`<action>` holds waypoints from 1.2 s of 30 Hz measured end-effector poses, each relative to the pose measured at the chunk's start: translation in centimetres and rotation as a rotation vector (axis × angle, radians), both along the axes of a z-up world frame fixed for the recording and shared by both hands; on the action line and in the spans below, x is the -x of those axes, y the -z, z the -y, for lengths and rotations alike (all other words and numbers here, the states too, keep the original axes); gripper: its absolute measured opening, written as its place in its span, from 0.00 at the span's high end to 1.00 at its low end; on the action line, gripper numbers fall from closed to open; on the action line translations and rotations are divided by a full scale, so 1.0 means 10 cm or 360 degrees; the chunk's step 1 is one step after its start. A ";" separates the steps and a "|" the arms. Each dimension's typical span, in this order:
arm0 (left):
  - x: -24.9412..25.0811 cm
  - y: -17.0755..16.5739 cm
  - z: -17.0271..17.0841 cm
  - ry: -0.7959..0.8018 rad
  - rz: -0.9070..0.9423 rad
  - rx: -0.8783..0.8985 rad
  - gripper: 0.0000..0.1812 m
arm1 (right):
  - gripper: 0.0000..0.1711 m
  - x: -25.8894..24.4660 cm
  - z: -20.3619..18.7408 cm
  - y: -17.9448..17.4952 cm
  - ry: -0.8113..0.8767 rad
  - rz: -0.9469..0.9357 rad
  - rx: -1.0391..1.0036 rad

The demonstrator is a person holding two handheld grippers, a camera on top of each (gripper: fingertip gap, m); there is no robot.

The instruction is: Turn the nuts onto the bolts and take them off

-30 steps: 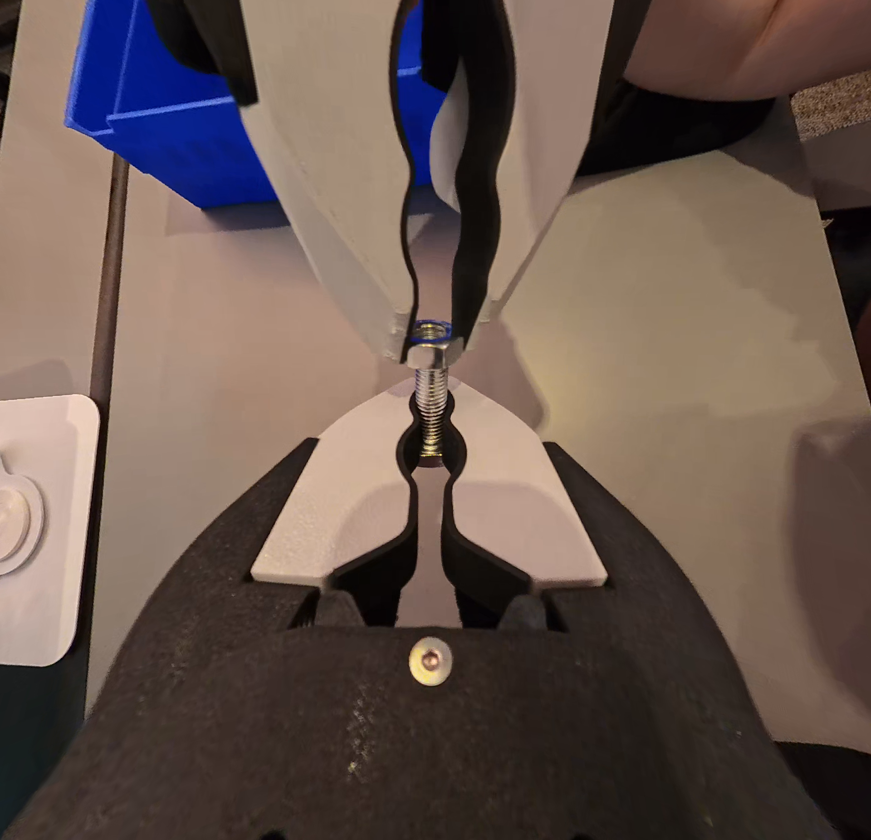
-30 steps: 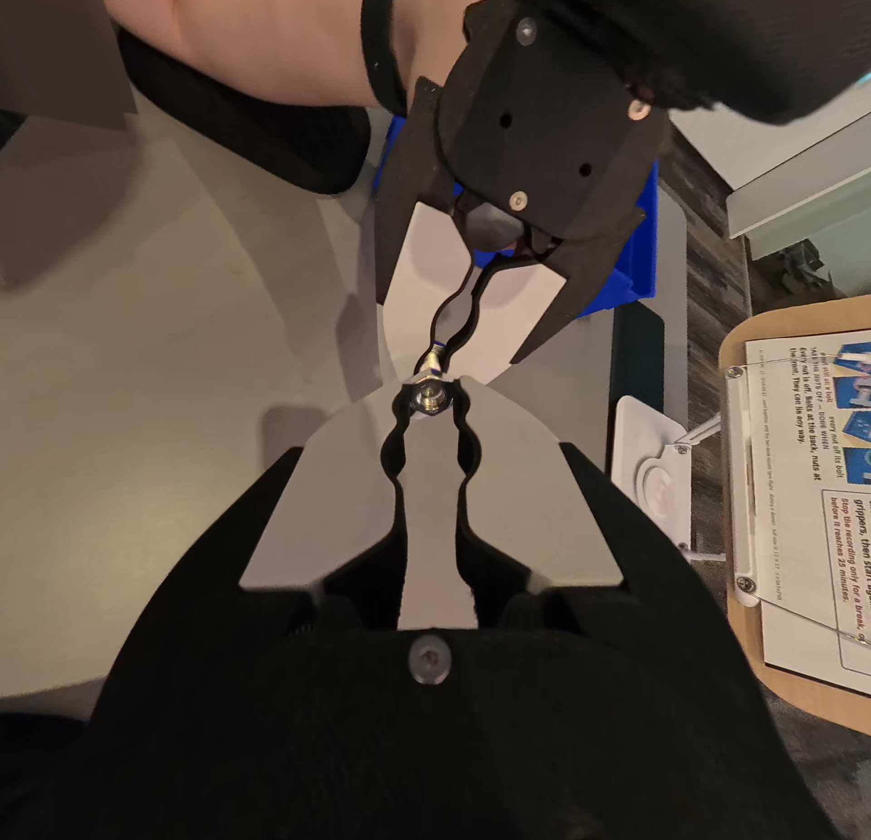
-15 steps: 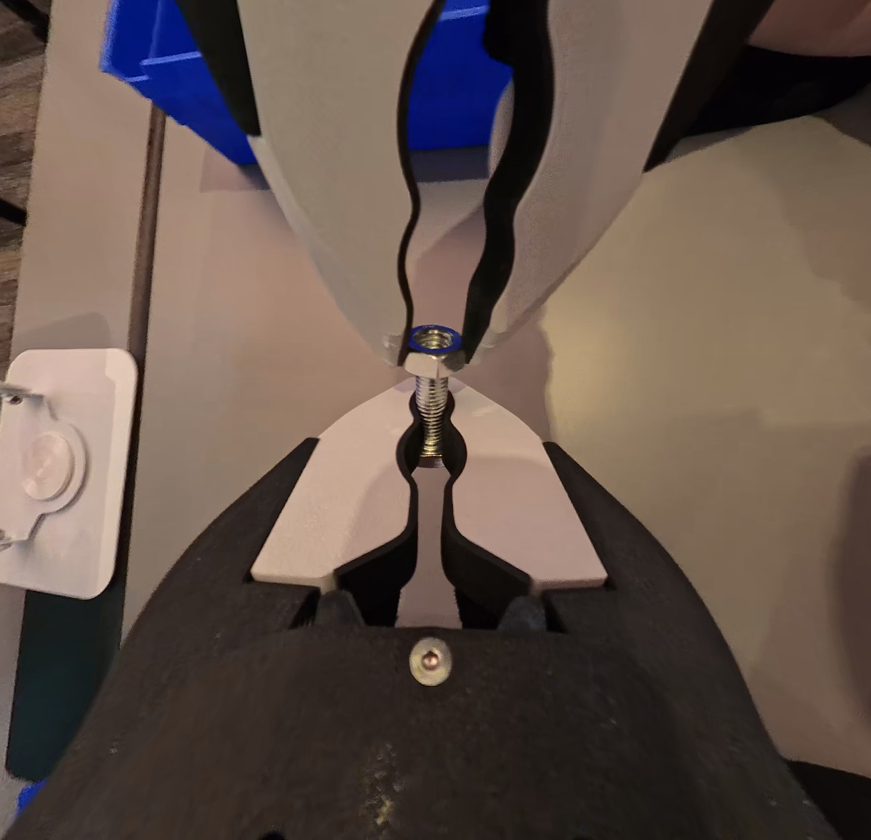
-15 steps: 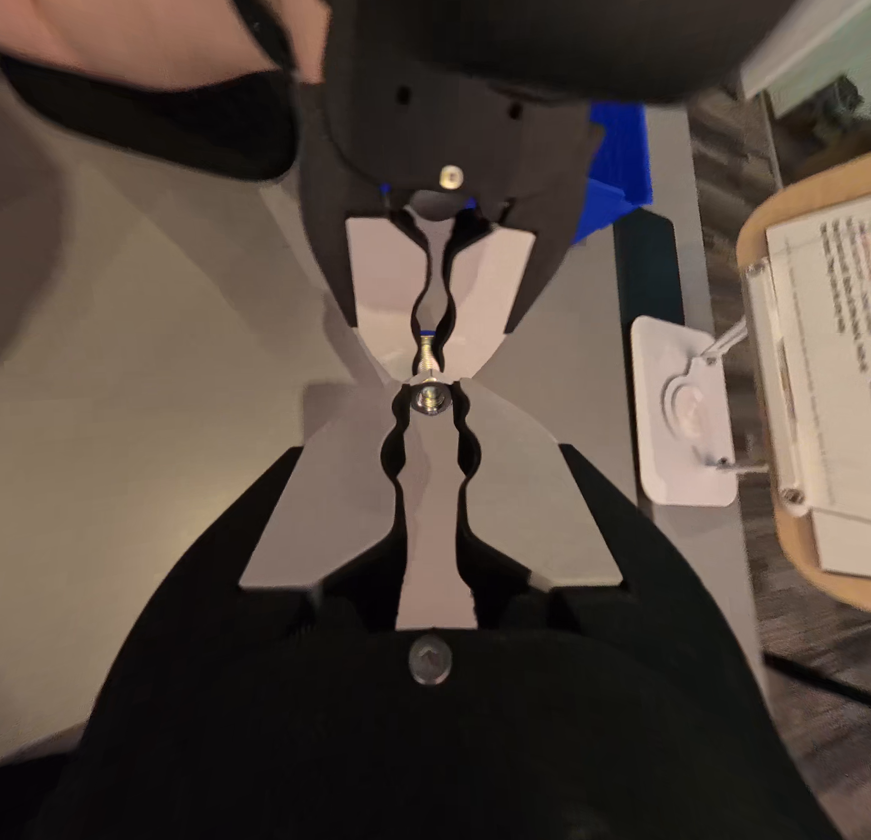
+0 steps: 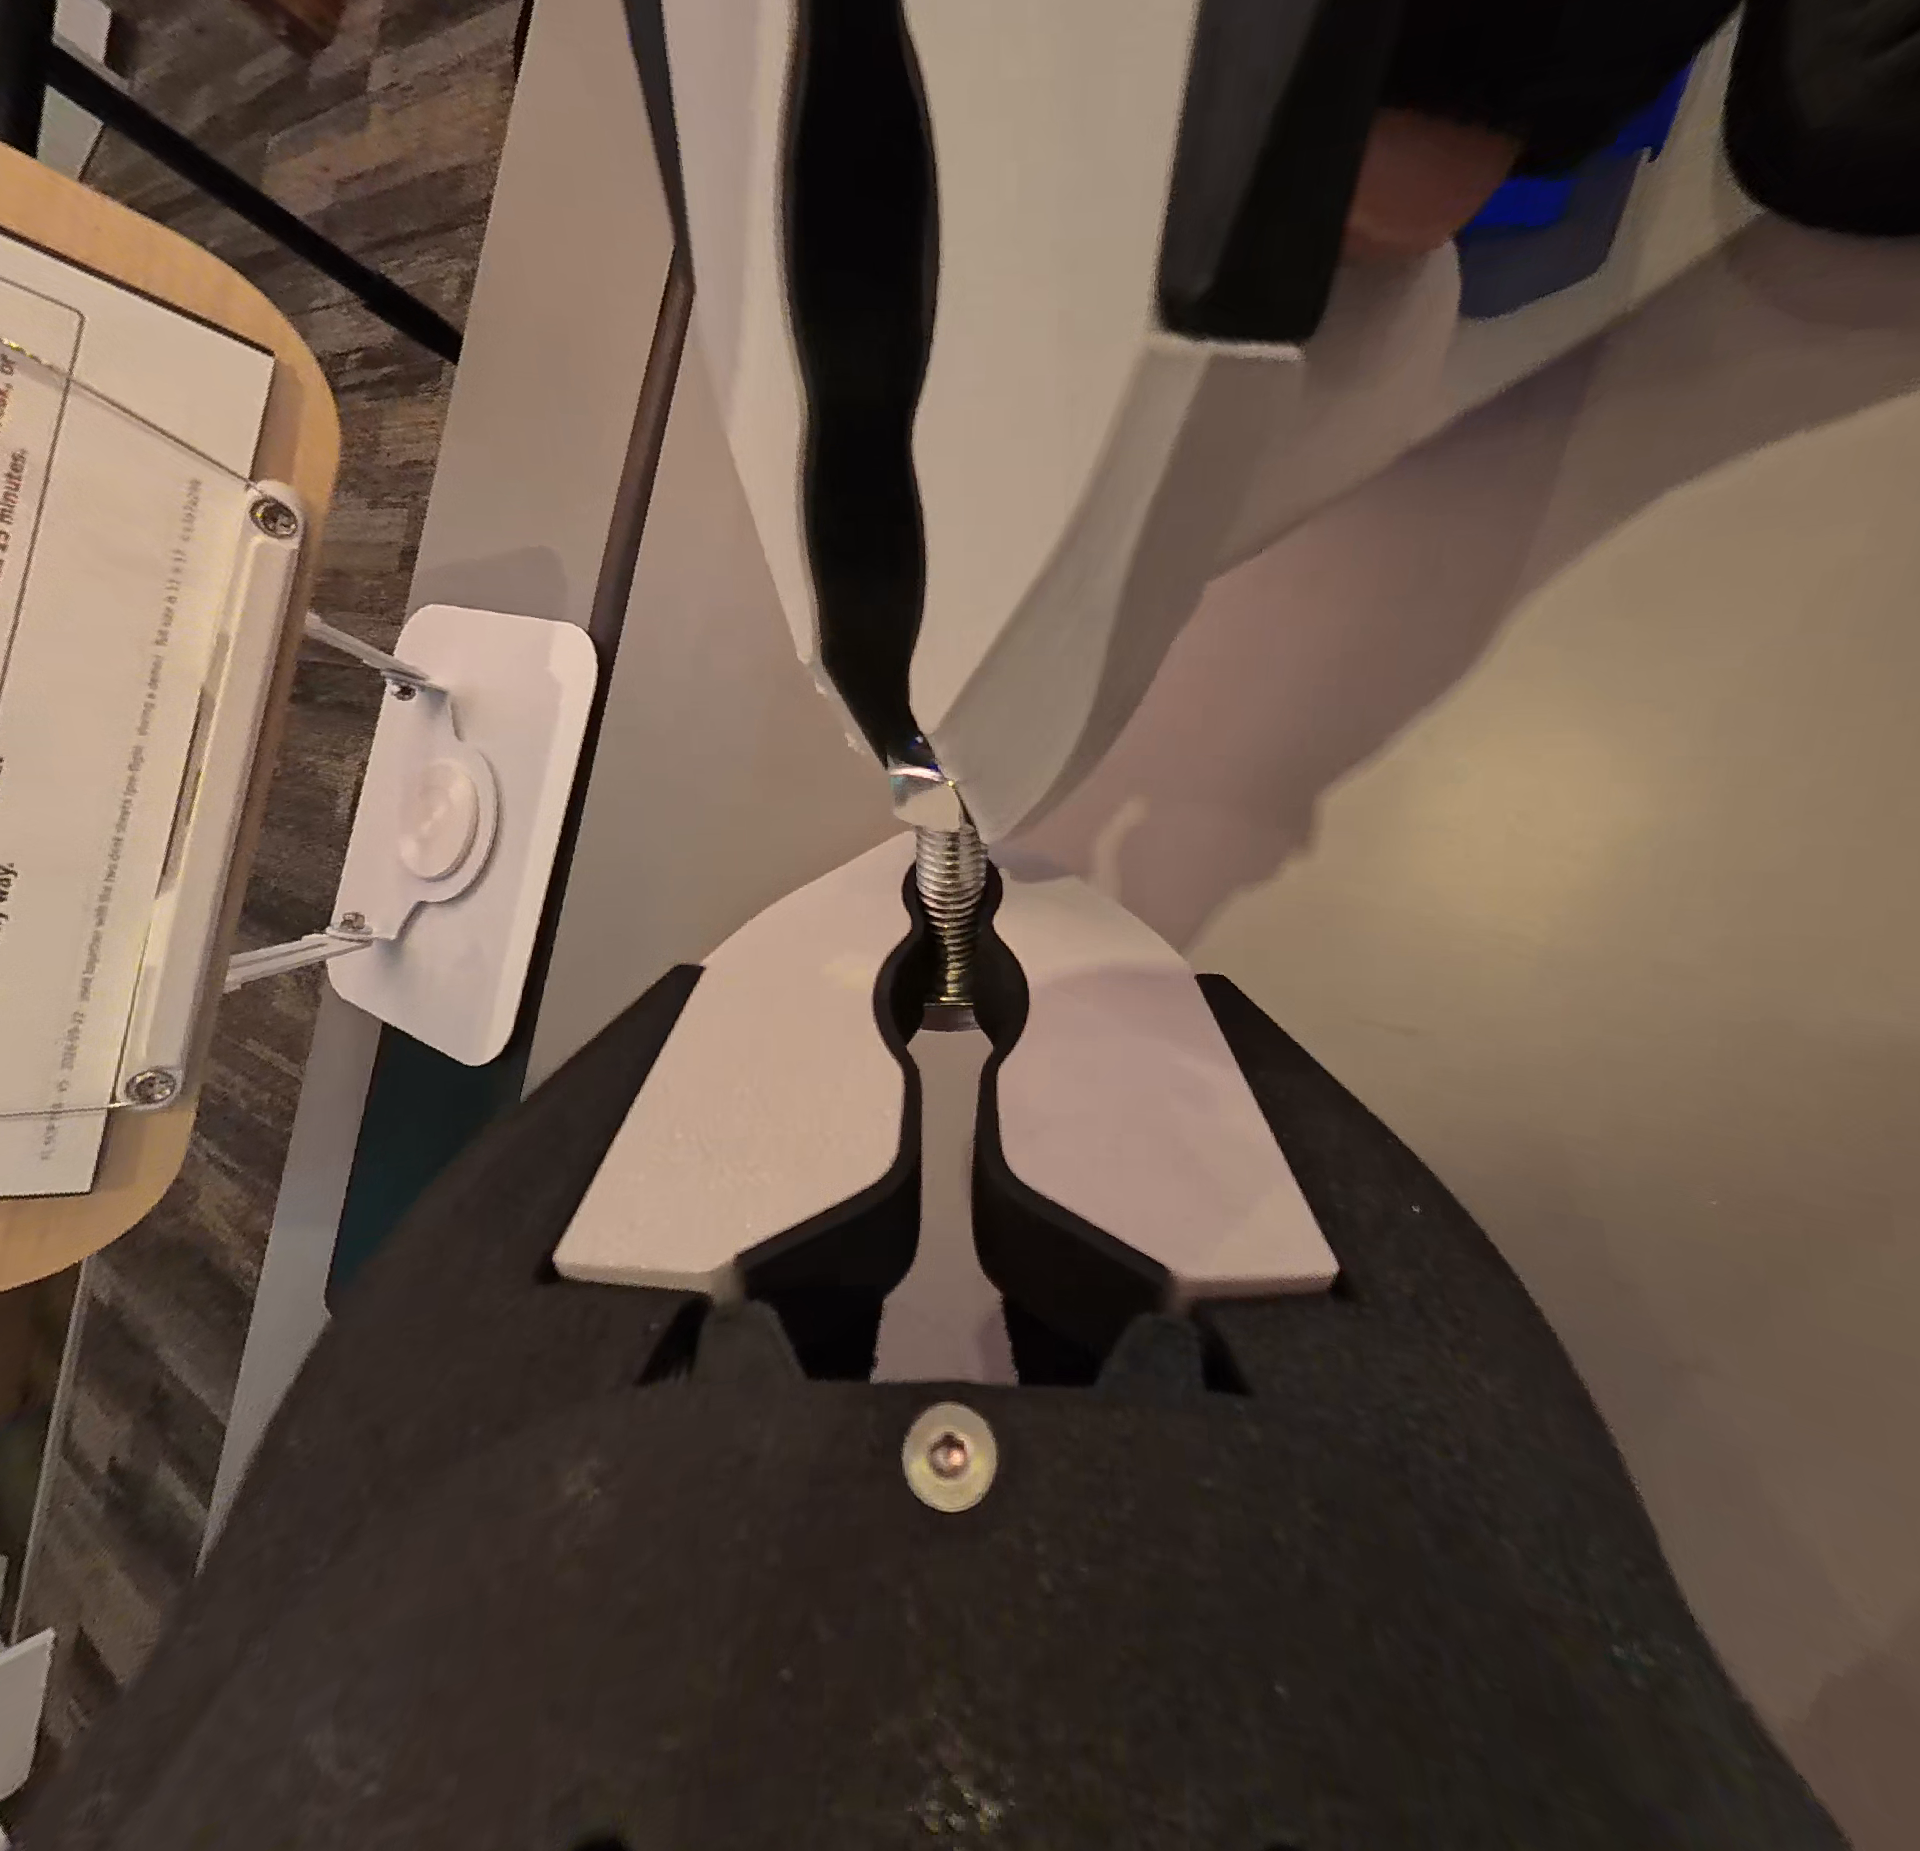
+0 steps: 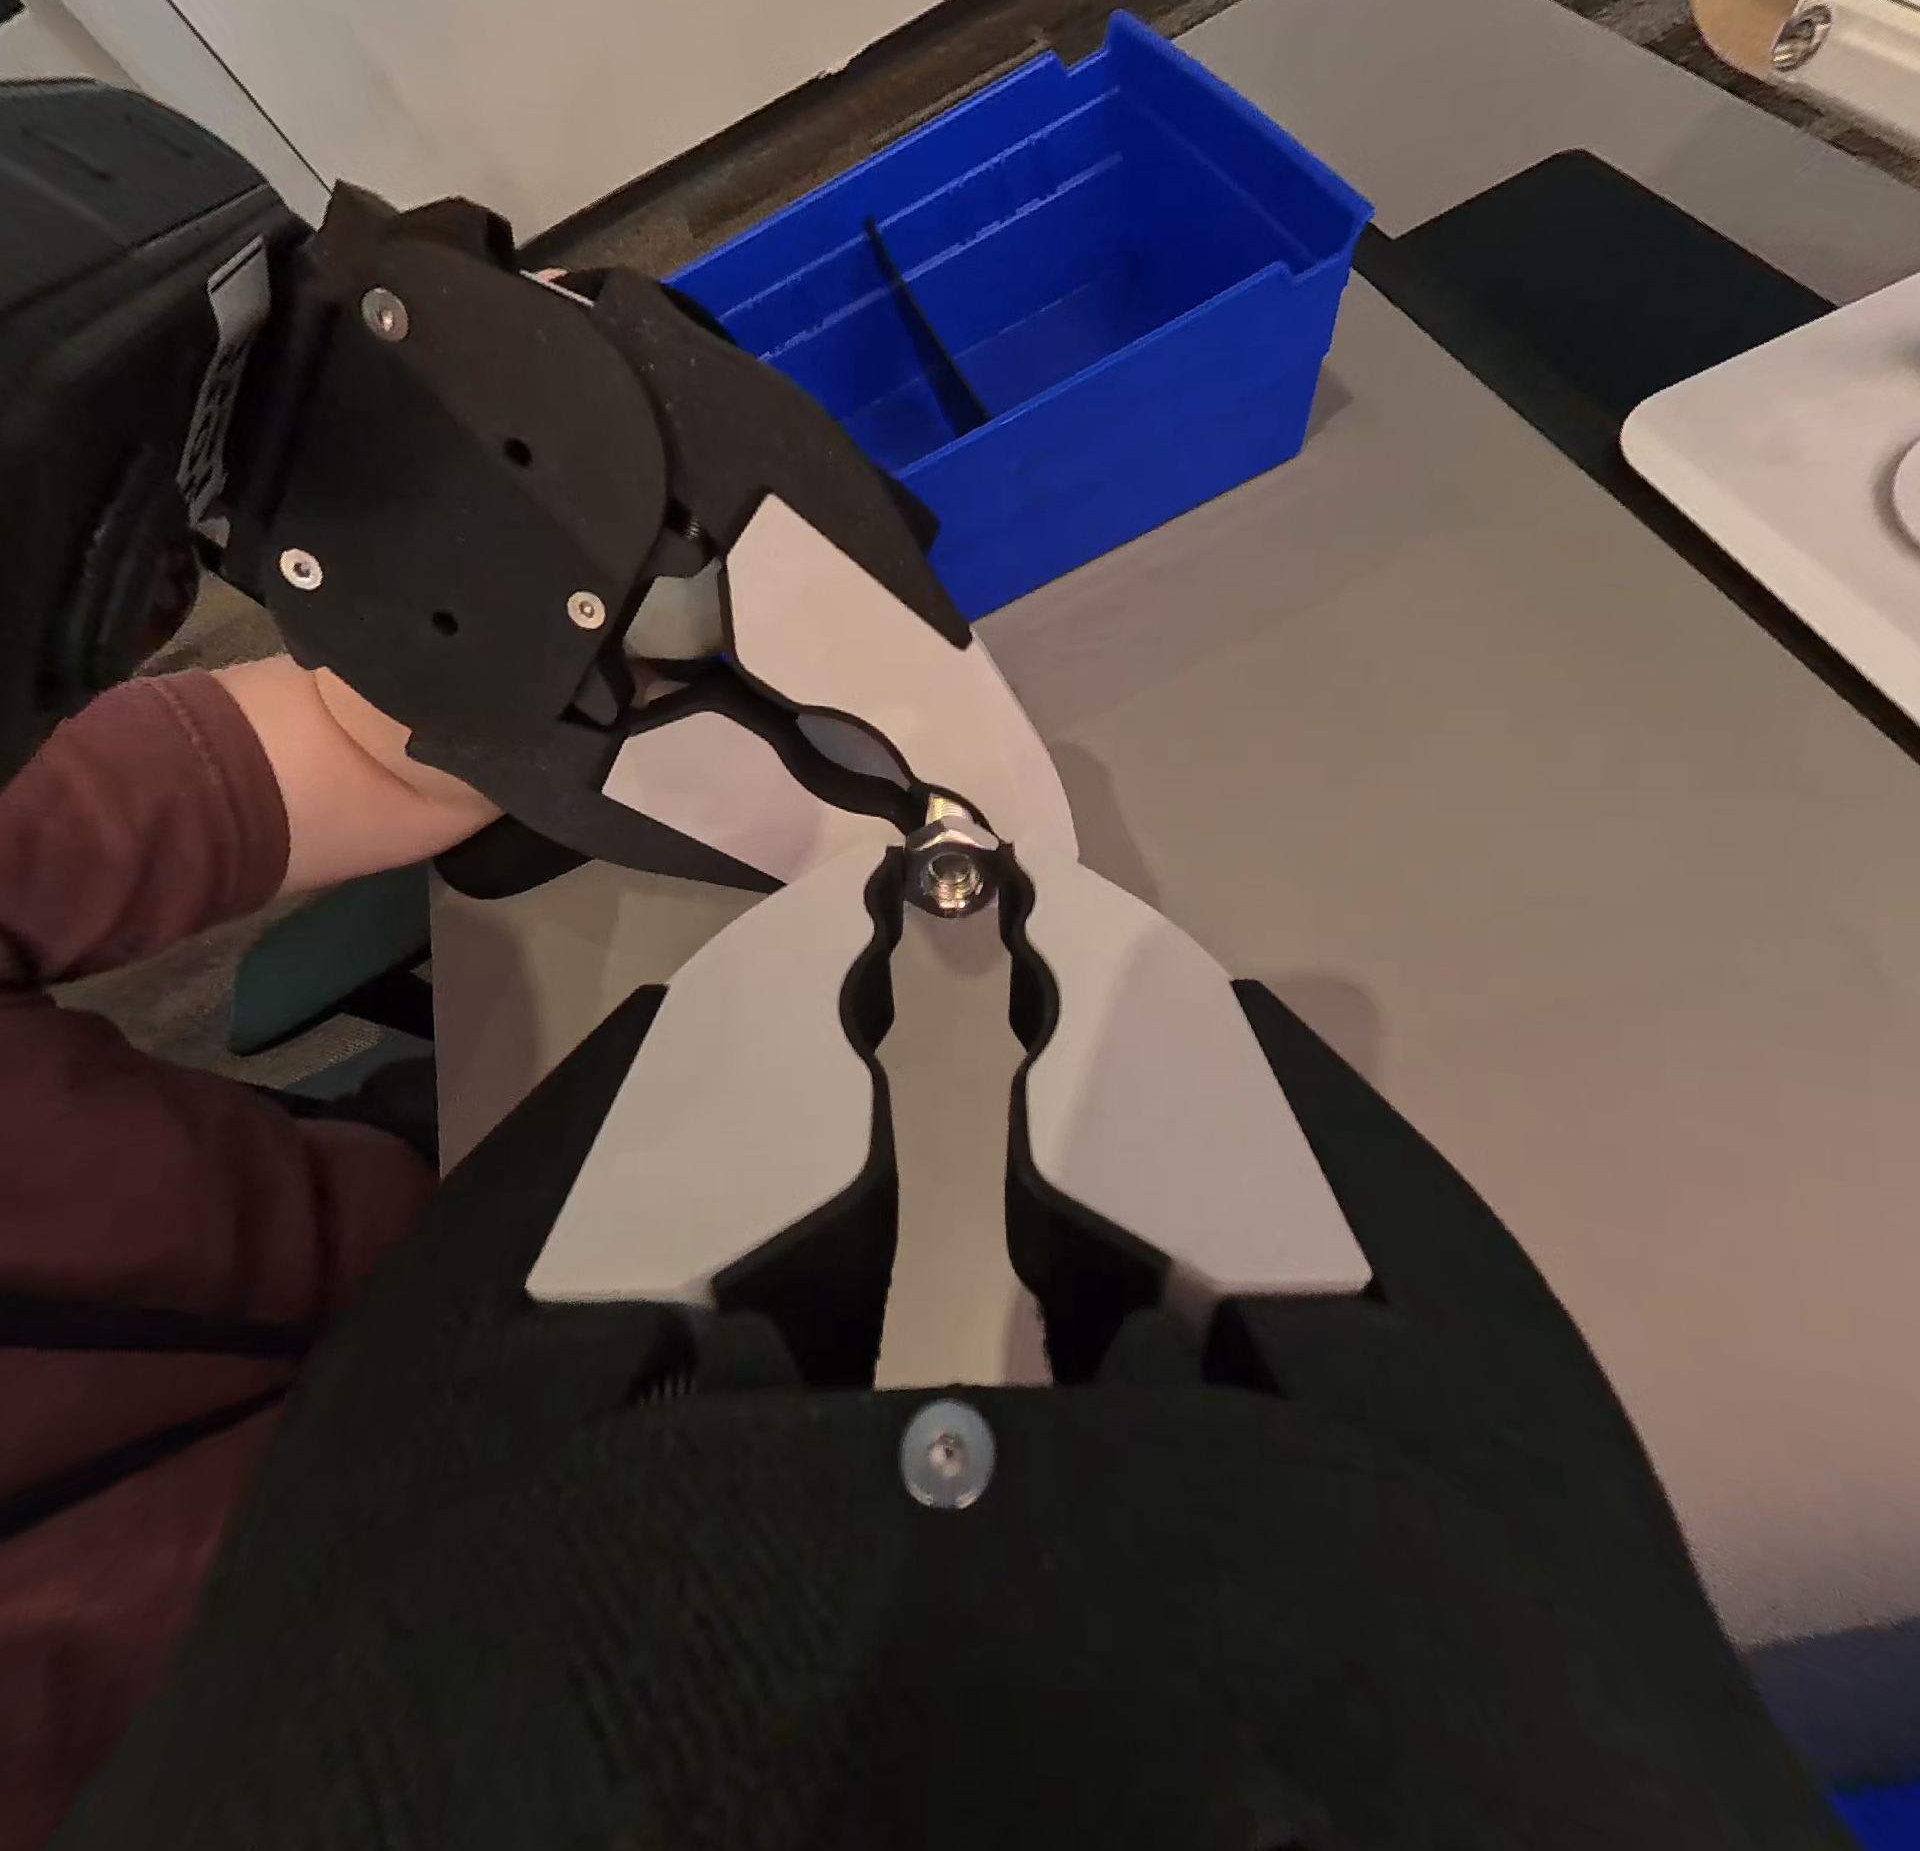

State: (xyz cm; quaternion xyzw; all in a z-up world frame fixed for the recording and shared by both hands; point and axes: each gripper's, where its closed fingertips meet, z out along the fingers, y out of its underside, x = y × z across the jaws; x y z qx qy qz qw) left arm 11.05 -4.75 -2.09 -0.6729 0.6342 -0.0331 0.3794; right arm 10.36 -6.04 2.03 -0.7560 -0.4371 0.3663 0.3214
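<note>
In the left wrist view, my left gripper (image 5: 951, 902) is shut on the threaded shaft of a silver bolt (image 5: 948, 928), which points away from me. A silver hex nut (image 5: 923, 793) sits at the bolt's far end, pinched by my right gripper's white fingers (image 5: 1049, 554) coming from above. In the right wrist view, my right gripper (image 6: 948, 882) is shut on the nut (image 6: 948, 874), whose hole faces the camera. The left gripper (image 6: 914, 804) reaches in from the left with the bolt (image 6: 940, 809) behind the nut. Both are held above the grey table (image 6: 1455, 866).
A blue bin (image 6: 1039, 274) with a black divider stands at the back of the table. A white mount plate (image 5: 457, 845) and a wooden board with a printed sheet (image 5: 135, 762) lie off the table's left edge. A hand with a maroon sleeve (image 6: 135, 814) holds the left gripper.
My right gripper has twisted round the bolt's axis with the nut in it, and both views have swung. The nut now shows its side in the left wrist view. Both grips have held.
</note>
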 end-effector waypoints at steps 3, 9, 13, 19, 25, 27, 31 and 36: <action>0.02 -0.01 -0.04 -0.0031 -0.0007 -0.0037 0.98 | 0.90 0.01 -0.03 0.00 0.0033 -0.0013 0.0002; 0.01 -0.04 -0.07 -0.0082 0.0031 -0.0046 0.98 | 0.90 0.00 -0.06 -0.04 0.0064 -0.0071 0.0033; -0.01 -0.08 -0.06 -0.0073 0.0092 -0.0024 0.98 | 0.90 0.00 -0.06 -0.09 0.0057 -0.0083 -0.0018; -0.03 -0.13 -0.05 -0.0053 0.0159 0.0000 0.98 | 0.90 0.00 -0.05 -0.14 0.0051 -0.0098 -0.0077; -0.03 -0.16 -0.04 -0.0044 0.0193 0.0014 0.98 | 0.89 0.01 -0.04 -0.16 0.0040 -0.0103 -0.0127; -0.03 -0.17 -0.05 -0.0044 0.0203 0.0010 0.98 | 0.89 0.02 -0.05 -0.18 0.0040 -0.0100 -0.0178; 0.00 -0.22 -0.08 -0.0053 0.0238 0.0002 0.98 | 0.81 0.01 -0.08 -0.31 0.0056 -0.0131 -0.0356; -0.08 -0.42 0.09 0.0137 0.0510 0.0190 0.98 | 0.74 -0.07 0.22 -0.65 -0.0284 -0.0280 -0.0741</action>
